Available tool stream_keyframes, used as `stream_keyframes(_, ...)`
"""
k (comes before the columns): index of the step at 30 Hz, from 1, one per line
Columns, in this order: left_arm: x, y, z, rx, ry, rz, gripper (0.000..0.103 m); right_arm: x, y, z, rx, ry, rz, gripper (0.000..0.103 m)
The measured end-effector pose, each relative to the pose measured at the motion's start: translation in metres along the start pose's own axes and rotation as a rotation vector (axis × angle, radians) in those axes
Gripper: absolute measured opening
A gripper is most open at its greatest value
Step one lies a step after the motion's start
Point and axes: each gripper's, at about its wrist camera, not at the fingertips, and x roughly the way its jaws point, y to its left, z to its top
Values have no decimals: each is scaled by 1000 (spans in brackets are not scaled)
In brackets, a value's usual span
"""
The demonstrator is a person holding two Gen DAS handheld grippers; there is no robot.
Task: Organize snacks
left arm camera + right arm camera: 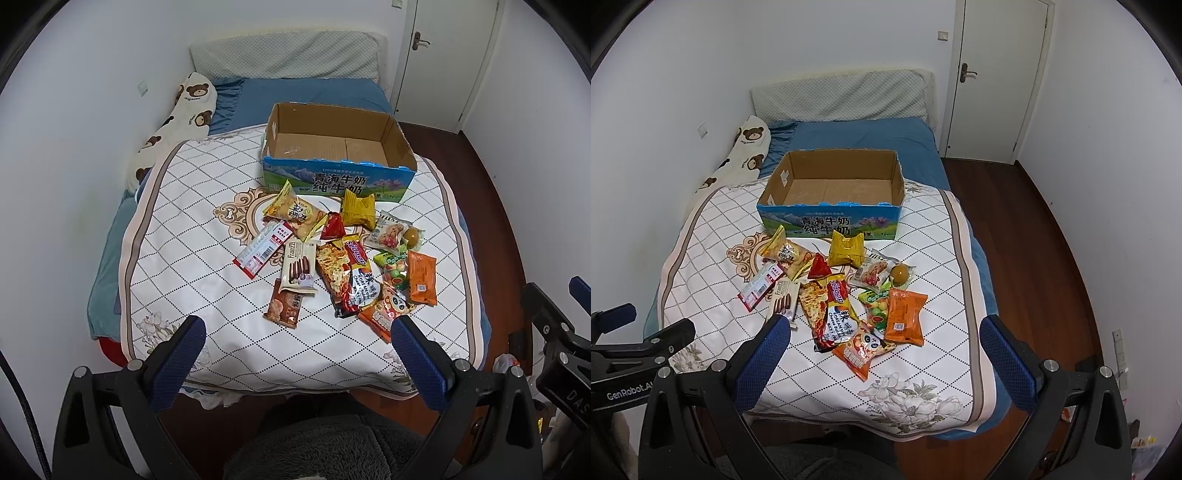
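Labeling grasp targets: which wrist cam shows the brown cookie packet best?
Left wrist: the brown cookie packet shows nearly whole, its top under the Franzzi pack. In the right wrist view that gripper's left finger hides it.

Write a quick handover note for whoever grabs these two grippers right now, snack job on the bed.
Left gripper: open, empty, held above the near edge of the bed.
Right gripper: open, empty, held likewise.
Cardboard box: on the patterned blanket, nothing visible inside.
Snack pile: loose on the blanket just in front of the box; the orange packet lies on the pile's right side.
Done: nothing boxed yet.
Left: presumably move every packet into the box.
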Motion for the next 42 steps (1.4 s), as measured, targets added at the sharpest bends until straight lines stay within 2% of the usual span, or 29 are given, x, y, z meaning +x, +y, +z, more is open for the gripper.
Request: stream_keyframes(42, -5, -4, 6, 10, -22, -1, 103, 1, 2, 2, 3, 5, 5, 103)
